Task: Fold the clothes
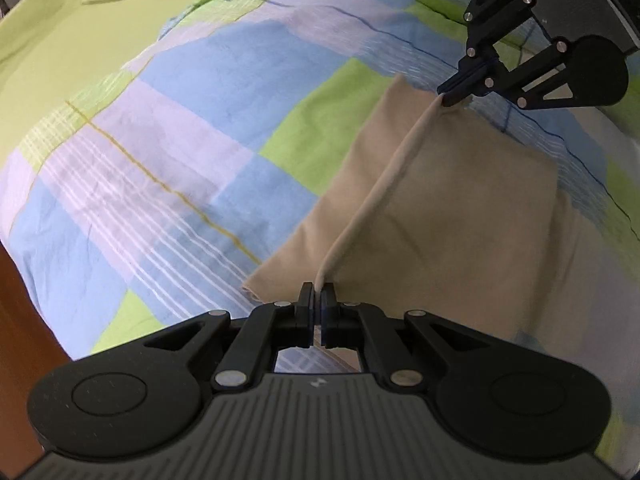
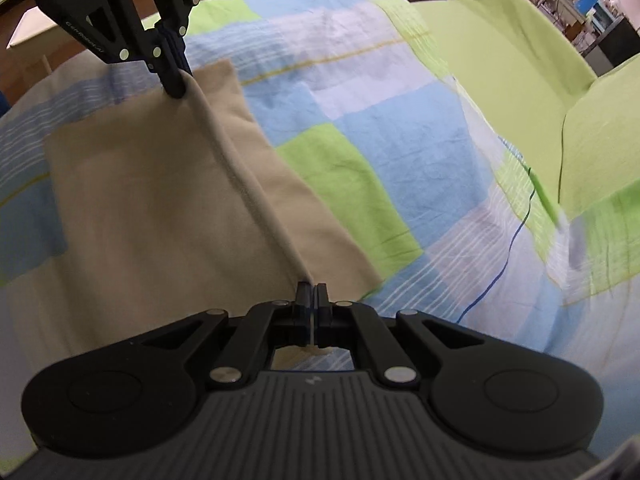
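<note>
A beige garment (image 1: pixel 452 200) lies on a checked bedspread, with one edge lifted taut between both grippers. My left gripper (image 1: pixel 319 292) is shut on one end of that edge. My right gripper (image 2: pixel 311 292) is shut on the other end. In the left wrist view the right gripper (image 1: pixel 450 98) pinches the far corner at upper right. In the right wrist view the left gripper (image 2: pixel 178 88) pinches the far corner at upper left, and the beige garment (image 2: pixel 152 200) drapes down to both sides of the raised edge.
The blue, green and lilac checked bedspread (image 1: pixel 180 140) covers the bed. A plain green sheet and pillow (image 2: pixel 520 64) lie at the head. A brown floor strip (image 1: pixel 20 340) shows at the bed's edge. Furniture and clutter (image 2: pixel 580 0) stand beyond.
</note>
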`<state>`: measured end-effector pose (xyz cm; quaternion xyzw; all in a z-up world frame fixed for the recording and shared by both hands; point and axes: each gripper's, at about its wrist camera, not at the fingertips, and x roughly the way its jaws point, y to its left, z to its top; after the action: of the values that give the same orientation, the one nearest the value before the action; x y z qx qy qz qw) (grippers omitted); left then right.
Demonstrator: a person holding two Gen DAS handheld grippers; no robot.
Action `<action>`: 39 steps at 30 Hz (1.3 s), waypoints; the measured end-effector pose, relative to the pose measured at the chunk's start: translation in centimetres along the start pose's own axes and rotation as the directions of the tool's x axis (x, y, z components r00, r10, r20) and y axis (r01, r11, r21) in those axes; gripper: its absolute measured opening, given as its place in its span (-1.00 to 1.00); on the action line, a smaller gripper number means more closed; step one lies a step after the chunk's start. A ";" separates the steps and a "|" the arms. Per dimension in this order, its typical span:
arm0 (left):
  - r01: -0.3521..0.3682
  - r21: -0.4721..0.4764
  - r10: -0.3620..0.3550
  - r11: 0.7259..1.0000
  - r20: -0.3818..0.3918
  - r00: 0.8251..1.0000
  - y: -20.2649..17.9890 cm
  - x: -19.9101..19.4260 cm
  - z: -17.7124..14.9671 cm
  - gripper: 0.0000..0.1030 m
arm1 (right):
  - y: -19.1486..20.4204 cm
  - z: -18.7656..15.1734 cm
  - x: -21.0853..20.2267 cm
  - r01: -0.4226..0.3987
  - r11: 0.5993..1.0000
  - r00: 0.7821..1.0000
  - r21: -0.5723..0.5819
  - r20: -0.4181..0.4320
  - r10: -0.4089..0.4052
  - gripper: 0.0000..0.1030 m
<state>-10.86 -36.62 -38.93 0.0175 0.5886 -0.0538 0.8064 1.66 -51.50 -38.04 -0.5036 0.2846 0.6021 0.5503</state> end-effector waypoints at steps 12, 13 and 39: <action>0.030 -0.042 -0.030 0.999 0.005 1.000 2.2 0.5 0.3 -1.00 | -1.7 1.6 2.5 0.005 1.000 0.999 -0.010 -0.036 -0.005 -1.00; 0.029 -0.043 -0.028 0.999 0.006 1.000 2.4 0.7 0.5 -1.00 | -1.8 1.6 2.5 0.008 1.000 0.999 -0.010 -0.039 -0.009 -1.00; 0.204 -0.031 -0.205 0.979 -0.024 0.979 5.4 1.3 2.6 -0.80 | -2.0 -1.0 0.2 0.123 0.679 0.982 0.724 0.011 -0.189 -0.44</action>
<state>-7.39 -31.60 -39.55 -0.0537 0.5990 -0.1277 0.7887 3.91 -51.87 -38.12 -0.2443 0.4300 0.4140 0.7643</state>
